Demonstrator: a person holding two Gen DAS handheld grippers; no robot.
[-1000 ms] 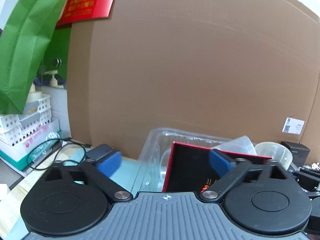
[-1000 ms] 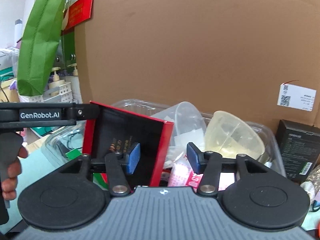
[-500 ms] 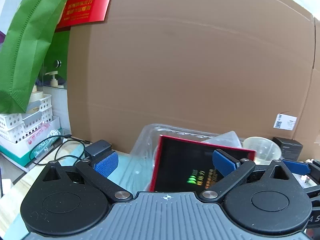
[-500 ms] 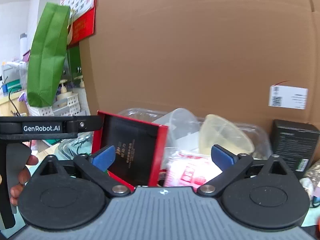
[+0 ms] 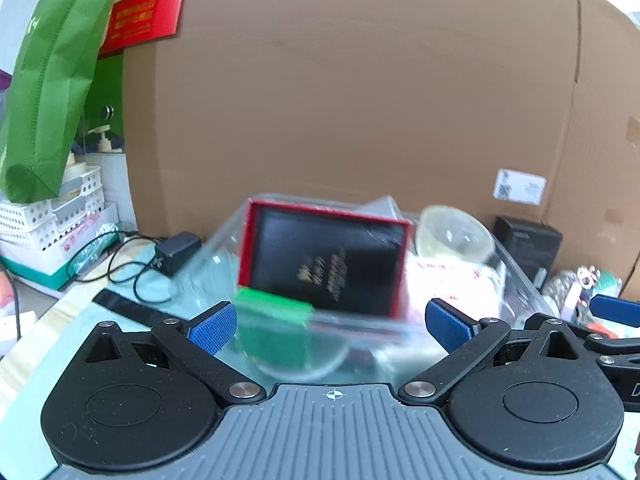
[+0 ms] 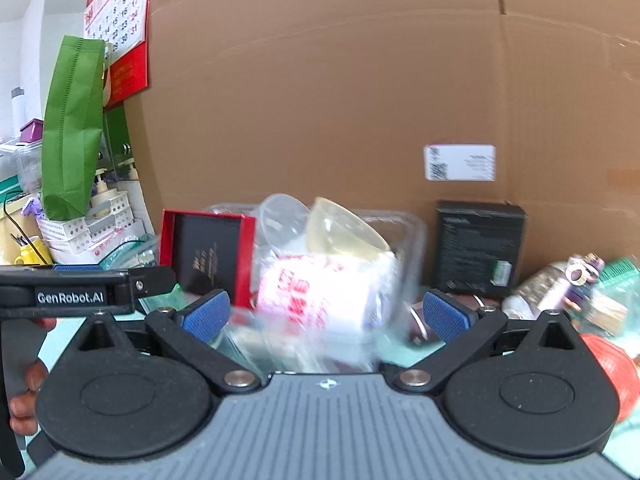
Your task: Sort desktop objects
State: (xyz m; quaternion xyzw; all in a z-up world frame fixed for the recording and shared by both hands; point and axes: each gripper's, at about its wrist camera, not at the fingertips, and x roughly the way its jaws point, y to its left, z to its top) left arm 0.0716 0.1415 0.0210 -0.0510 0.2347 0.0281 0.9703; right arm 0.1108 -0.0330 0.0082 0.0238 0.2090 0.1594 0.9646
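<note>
A: Grippers first. How are they sitting?

B: Left gripper (image 5: 332,326) is gaping wide and holding nothing. Right gripper (image 6: 326,314) is doing the same, spread wide and empty. Both are hovering in front of the clear bin (image 5: 516,268).

A: Where is the red box (image 5: 326,262) sitting?

B: It is standing tilted inside the bin, leaning on the clutter, with a green block (image 5: 272,312) just in front of it. In the right view the box (image 6: 210,254) is resting beside a white packet (image 6: 320,292) and 2 cups (image 6: 344,232) piled behind.

A: What is worrying you?

B: The box is looking propped rather than settled, so I am guessing a nudge to the bin wall could be tipping it over. Both views are blurring, which suggests fast motion. More items (image 6: 560,288) are lying on the desk (image 5: 48,340) to the right, and a wide gripper reaching there could be clipping the bin.
</note>
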